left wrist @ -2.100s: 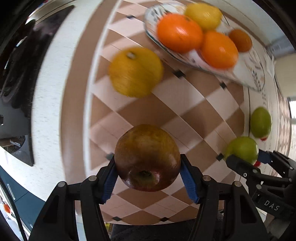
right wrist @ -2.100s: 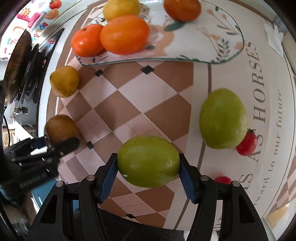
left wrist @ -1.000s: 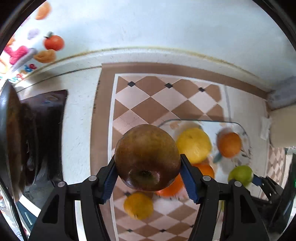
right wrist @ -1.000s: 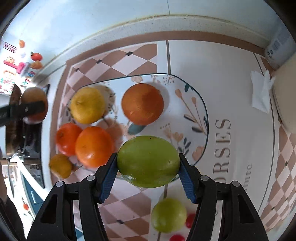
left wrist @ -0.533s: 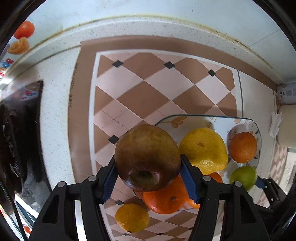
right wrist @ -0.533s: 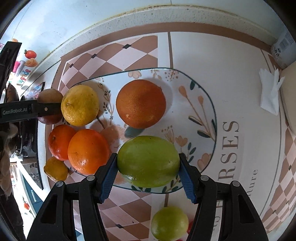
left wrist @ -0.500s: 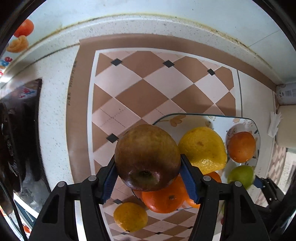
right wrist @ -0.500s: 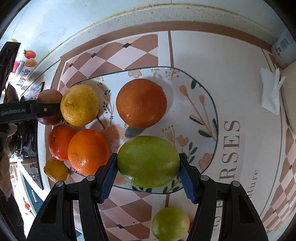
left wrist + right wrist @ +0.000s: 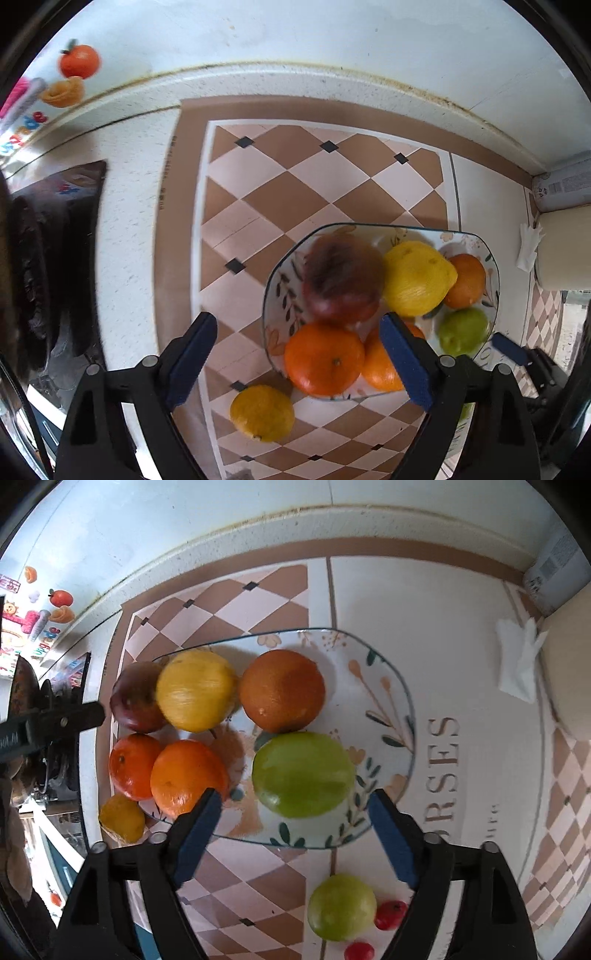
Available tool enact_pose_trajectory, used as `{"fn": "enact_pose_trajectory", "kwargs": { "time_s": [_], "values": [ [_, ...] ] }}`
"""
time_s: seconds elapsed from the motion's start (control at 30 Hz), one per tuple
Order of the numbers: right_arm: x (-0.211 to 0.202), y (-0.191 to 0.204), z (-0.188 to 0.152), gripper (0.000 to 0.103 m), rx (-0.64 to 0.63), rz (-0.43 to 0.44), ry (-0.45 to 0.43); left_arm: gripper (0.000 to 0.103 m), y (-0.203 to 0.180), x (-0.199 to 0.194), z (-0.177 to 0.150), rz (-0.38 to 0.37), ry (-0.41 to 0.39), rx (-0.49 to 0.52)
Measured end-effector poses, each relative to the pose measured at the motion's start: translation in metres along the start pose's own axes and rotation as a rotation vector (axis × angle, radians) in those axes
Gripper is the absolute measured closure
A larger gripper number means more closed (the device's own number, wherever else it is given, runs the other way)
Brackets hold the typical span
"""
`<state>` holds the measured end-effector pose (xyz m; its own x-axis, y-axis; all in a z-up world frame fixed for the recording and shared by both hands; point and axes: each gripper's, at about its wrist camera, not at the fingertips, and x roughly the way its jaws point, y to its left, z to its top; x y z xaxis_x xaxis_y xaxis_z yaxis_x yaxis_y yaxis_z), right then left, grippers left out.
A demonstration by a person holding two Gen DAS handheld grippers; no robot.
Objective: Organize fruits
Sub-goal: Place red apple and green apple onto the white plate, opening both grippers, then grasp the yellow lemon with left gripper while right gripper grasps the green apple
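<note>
A glass plate with a floral print (image 9: pixel 384 686) (image 9: pixel 284 288) holds a yellow lemon (image 9: pixel 195 690), a dark orange (image 9: pixel 282 690), two bright oranges (image 9: pixel 186 771) (image 9: pixel 133 766), a red-brown apple (image 9: pixel 135 698) (image 9: pixel 343 280) and a green apple (image 9: pixel 303 773) (image 9: pixel 461 328). My left gripper (image 9: pixel 295 358) is open and empty above the plate's near edge; the red-brown apple is blurred below it. My right gripper (image 9: pixel 295 834) is open and empty just behind the green apple.
A small yellow fruit (image 9: pixel 262 411) (image 9: pixel 122 818) lies on the checkered mat beside the plate. A second green apple (image 9: pixel 341 906) and two small red fruits (image 9: pixel 389 914) lie near the mat's lettering. A dark stove (image 9: pixel 33 280) is at the left, a tissue (image 9: pixel 517 661) at the right.
Both grippers have opened. The left one let go of the red-brown apple and the right one let go of the green apple; both fruits now rest on the plate.
</note>
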<state>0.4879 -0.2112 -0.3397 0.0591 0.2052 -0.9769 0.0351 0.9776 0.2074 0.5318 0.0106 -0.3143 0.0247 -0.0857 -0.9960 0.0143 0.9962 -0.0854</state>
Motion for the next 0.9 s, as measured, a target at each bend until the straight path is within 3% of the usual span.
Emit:
{"fn": "enact_pose_trajectory", "kwargs": {
  "time_s": [0.33,0.9],
  "values": [
    [-0.038,0.01,-0.038,0.01,-0.041,-0.095,-0.084,0.013,-0.005,-0.04,-0.069,0.085,-0.141,-0.007],
    [-0.131,0.018,-0.131,0.01,-0.037,-0.058,-0.246,0.013,-0.031,-0.119,-0.169,0.109,-0.354,0.03]
  ]
}}
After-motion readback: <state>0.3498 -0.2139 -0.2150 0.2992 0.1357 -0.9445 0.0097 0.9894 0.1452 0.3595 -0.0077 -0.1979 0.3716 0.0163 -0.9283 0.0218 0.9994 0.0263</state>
